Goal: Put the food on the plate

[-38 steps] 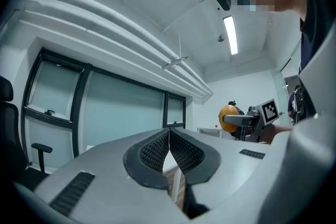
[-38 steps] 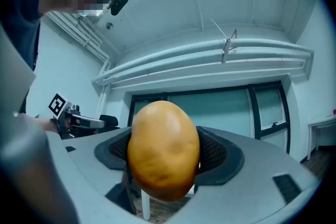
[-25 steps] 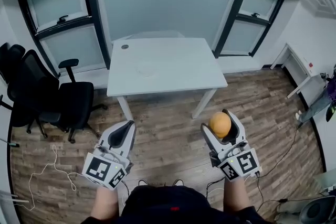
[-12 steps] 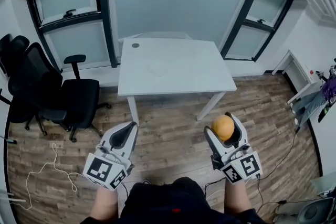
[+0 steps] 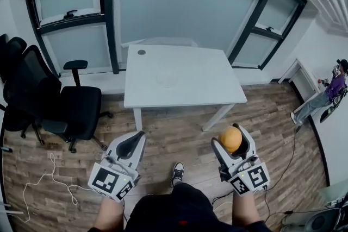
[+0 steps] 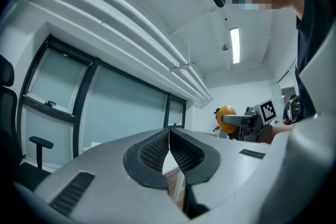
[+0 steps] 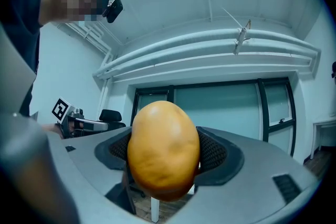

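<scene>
No legible text, brand, number or sign appears in any view. The only printed graphics are black-and-white square marker patterns on the cubes of the left gripper (image 5: pixel 135 139) and the right gripper (image 5: pixel 232 137). These patterns carry no letters or digits.

- Worktop (image 5: pixel 209 83): white, rectangular, stood on wood-plank floor (image 5: pixel 179 136).
- Plate (image 5: pixel 168 80): pale, round, lay near the worktop's middle.
- Small dark round object (image 5: pixel 142 52): sat by far left corner.
</scene>
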Motion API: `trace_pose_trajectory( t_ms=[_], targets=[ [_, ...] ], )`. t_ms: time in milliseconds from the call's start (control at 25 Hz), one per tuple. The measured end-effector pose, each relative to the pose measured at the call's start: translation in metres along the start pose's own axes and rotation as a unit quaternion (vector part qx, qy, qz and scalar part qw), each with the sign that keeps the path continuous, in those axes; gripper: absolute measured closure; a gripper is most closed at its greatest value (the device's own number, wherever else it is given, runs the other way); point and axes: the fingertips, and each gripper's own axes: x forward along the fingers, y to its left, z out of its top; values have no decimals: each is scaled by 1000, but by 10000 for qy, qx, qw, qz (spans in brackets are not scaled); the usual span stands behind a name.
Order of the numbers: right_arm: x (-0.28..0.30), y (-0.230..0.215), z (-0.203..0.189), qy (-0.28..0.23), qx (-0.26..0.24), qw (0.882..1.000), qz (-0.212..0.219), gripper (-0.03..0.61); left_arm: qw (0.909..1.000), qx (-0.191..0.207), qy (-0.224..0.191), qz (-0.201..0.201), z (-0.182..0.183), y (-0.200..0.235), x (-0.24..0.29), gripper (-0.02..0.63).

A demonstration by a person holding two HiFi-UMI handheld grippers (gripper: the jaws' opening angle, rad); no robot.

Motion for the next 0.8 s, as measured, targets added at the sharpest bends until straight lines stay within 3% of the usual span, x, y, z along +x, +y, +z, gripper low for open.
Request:
trace_pose_trajectory(
  t_ms=[320, 800],
  targets=[
    [81, -46, -28, -13, 135, 9994, 319, 219, 9998, -35, 9, 216, -2, 51, 61, 589],
    [217, -188, -53, -76, 224, 9950, 975, 219, 9980, 61, 265, 574, 0, 109, 243, 589]
  ],
)
